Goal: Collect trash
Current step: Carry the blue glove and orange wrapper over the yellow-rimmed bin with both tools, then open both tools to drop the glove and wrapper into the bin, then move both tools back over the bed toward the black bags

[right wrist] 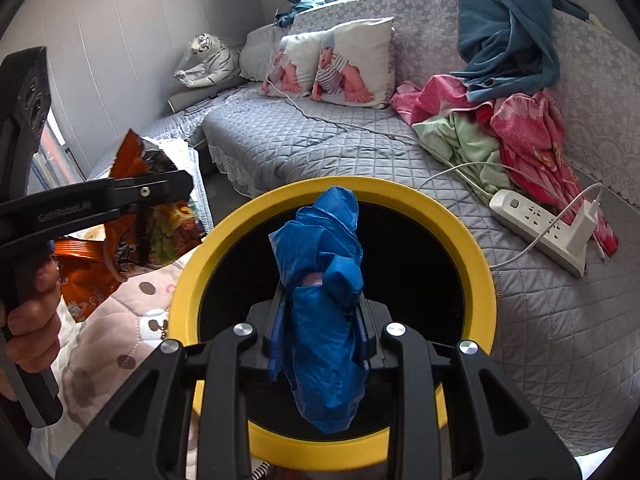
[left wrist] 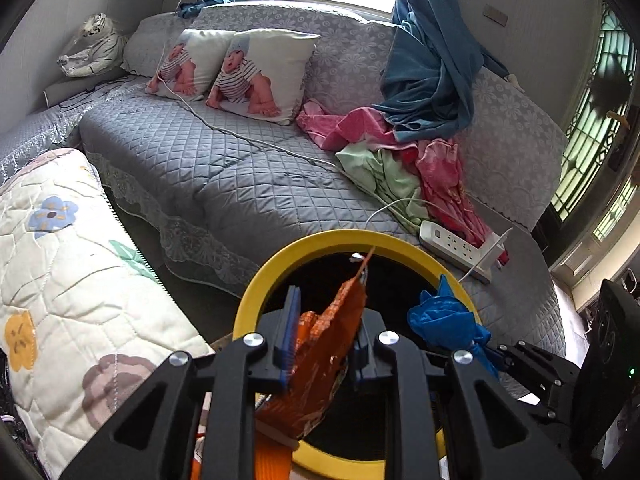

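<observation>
Right wrist: blue bag [right wrist: 324,320] between hand-held gripper [right wrist: 322,332] pads.

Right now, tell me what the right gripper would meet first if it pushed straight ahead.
Probably nothing solid: the right gripper, shut on the blue plastic bag, points into the yellow-rimmed bin. Its dark opening lies ahead; depth inside cannot be judged.

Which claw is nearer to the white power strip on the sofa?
Right. The right claw holds its blue bag above the bin, beside the power strip; the left claw is across the bin.
</observation>
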The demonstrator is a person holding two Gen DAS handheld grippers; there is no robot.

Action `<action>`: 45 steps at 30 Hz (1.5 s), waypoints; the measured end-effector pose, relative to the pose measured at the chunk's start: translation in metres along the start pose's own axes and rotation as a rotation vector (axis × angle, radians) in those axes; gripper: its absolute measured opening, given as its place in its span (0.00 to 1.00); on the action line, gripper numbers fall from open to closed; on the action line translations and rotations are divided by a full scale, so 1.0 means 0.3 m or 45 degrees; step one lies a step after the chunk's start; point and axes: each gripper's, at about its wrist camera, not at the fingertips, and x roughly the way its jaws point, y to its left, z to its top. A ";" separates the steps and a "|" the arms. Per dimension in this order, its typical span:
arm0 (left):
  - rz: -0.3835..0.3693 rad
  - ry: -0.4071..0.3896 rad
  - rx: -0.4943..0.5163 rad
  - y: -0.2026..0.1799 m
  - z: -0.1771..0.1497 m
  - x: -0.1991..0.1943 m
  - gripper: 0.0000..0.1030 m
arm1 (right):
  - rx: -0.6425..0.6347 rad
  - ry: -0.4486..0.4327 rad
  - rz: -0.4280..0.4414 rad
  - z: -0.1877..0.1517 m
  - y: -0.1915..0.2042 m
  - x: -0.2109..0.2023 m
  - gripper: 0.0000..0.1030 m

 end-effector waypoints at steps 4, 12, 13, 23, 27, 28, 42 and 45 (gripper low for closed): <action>0.002 0.018 0.010 -0.017 0.011 0.042 0.18 | 0.000 0.008 -0.015 -0.010 -0.016 0.008 0.26; 0.014 0.007 -0.016 -0.022 0.044 0.068 0.35 | 0.010 0.013 -0.035 -0.018 -0.040 0.012 0.28; 0.013 0.004 -0.025 -0.022 0.046 0.066 0.39 | 0.011 0.013 -0.039 -0.017 -0.041 0.012 0.29; 0.021 -0.040 -0.092 0.011 0.066 0.021 0.57 | 0.030 -0.014 -0.062 -0.018 -0.054 -0.014 0.45; 0.062 -0.075 -0.102 0.048 0.070 -0.031 0.57 | 0.044 -0.016 -0.075 -0.017 -0.057 -0.026 0.45; 0.070 -0.084 -0.105 0.059 0.070 -0.047 0.57 | 0.043 -0.017 -0.074 -0.016 -0.054 -0.031 0.45; 0.328 -0.331 -0.258 0.422 -0.020 -0.513 0.77 | -0.119 -0.079 0.026 0.008 0.169 -0.099 0.49; 0.392 -0.397 -0.307 0.519 -0.064 -0.651 0.83 | -0.172 -0.099 0.077 0.014 0.268 -0.111 0.53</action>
